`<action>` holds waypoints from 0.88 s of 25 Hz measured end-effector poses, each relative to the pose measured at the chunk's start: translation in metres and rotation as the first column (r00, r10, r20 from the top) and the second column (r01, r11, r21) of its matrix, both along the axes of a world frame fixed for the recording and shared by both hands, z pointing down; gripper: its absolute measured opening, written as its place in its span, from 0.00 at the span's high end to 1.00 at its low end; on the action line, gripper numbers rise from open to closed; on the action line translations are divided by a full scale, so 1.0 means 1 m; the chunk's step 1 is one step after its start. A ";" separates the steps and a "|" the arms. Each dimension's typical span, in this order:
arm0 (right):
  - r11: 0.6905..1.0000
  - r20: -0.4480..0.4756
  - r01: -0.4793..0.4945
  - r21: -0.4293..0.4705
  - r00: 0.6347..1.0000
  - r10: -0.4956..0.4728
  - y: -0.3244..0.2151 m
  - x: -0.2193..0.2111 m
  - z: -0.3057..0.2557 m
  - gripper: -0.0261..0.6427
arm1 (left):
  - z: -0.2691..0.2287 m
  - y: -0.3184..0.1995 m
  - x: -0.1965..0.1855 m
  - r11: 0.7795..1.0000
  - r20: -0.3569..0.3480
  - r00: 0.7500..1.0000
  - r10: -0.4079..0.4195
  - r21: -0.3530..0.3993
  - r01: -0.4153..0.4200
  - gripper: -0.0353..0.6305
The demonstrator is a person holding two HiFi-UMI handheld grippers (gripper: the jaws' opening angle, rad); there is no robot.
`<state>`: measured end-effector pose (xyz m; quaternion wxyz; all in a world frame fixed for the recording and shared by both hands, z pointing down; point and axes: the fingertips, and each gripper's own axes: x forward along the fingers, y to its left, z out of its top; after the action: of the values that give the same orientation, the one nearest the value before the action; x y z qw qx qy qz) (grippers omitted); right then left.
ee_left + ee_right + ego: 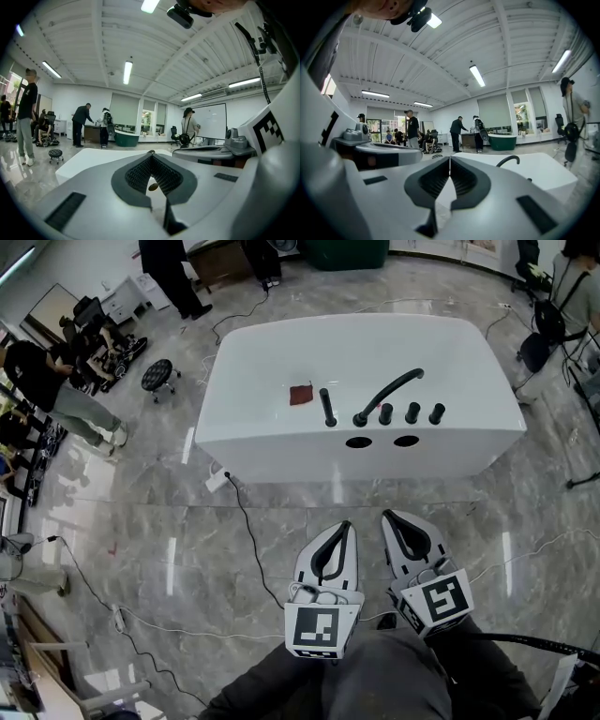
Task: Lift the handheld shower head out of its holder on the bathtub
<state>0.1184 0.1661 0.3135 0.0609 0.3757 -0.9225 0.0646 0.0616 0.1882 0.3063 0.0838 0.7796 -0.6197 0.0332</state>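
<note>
Both closed, left claw [347, 523] beside right claw [386, 514], level, facing bathtub [281, 460]

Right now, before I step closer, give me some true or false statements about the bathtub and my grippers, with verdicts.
1. Both the left gripper and the right gripper are shut and empty. True.
2. The shower head is lifted out of its holder. False: it stands on the bathtub deck, untouched.
3. A dark red cloth lies left of the shower head. True.
4. The right gripper touches the curved spout. False: floor lies between both grippers and the tub.
5. Three knobs stand right of the spout's base. True.
</note>
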 end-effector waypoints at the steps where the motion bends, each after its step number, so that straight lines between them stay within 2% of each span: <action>1: 1.000 0.000 -0.001 0.002 1.000 0.001 -0.006 -0.007 -0.002 0.95 | -0.002 -0.005 -0.007 1.000 -0.006 1.000 -0.001 0.001 0.001 0.94; 10: 1.000 -0.004 -0.011 0.028 1.000 0.011 -0.033 -0.057 -0.008 0.95 | -0.006 -0.034 -0.055 0.999 -0.016 1.000 0.022 0.024 -0.022 0.94; 17: 0.999 -0.011 -0.032 0.024 0.999 0.032 -0.058 -0.062 -0.012 0.96 | -0.003 -0.056 -0.061 0.999 -0.035 0.999 0.036 -0.006 -0.036 0.94; 22: 0.999 0.004 -0.031 0.011 1.000 0.031 -0.091 -0.067 -0.005 0.95 | 0.001 -0.087 -0.069 1.000 -0.015 1.000 0.024 -0.004 -0.024 0.94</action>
<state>0.0517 0.0755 0.3086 0.0560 0.3903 -0.9169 0.0614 -0.0069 0.1009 0.3070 0.0896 0.7870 -0.6097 0.0298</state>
